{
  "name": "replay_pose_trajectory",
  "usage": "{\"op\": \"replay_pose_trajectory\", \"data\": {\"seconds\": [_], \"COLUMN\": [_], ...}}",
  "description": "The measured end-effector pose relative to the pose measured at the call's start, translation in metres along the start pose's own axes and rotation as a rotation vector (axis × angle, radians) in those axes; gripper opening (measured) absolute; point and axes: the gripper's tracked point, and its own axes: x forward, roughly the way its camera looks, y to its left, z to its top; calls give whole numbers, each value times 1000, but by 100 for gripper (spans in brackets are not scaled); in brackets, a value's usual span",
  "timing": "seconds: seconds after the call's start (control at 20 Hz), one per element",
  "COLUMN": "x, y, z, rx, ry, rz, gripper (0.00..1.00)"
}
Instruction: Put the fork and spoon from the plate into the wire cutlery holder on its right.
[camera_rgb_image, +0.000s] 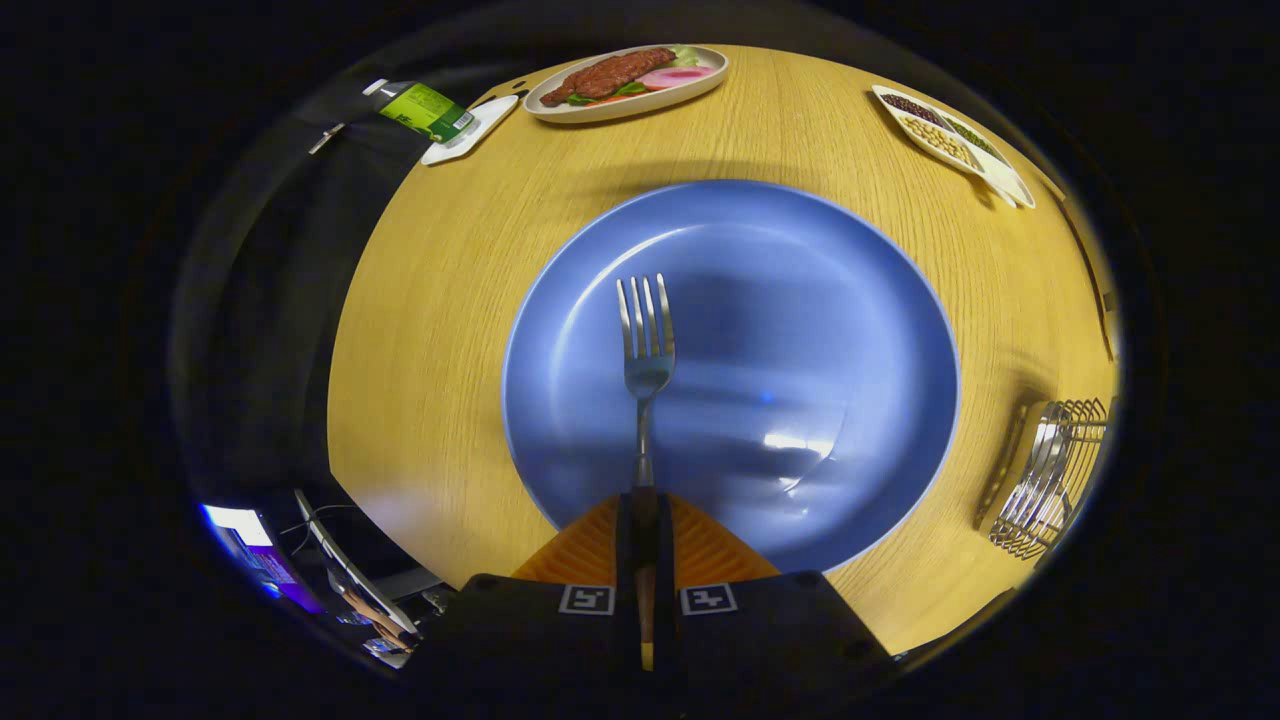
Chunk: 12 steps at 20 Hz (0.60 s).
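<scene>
Above the blue plate (830, 300), gripper (644, 510) clamps the fork (646, 345) handle — tines pointing ahead.

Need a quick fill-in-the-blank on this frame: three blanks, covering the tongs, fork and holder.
1. The tongs are shut on the handle of the ____.
2. The fork points its tines out over a plate coloured ____.
3. The wire cutlery holder stands on the wooden table, to the ____ of the plate.

Missing words: fork; blue; right
</scene>
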Motion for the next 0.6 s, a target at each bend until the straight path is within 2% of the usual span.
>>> {"op": "replay_pose_trajectory", "data": {"seconds": [0.35, 0.6], "x": [-13, -61], "y": [-8, -9], "z": [-2, -8], "rx": [-18, -45], "ry": [-9, -11], "rz": [9, 52], "gripper": [7, 7]}}
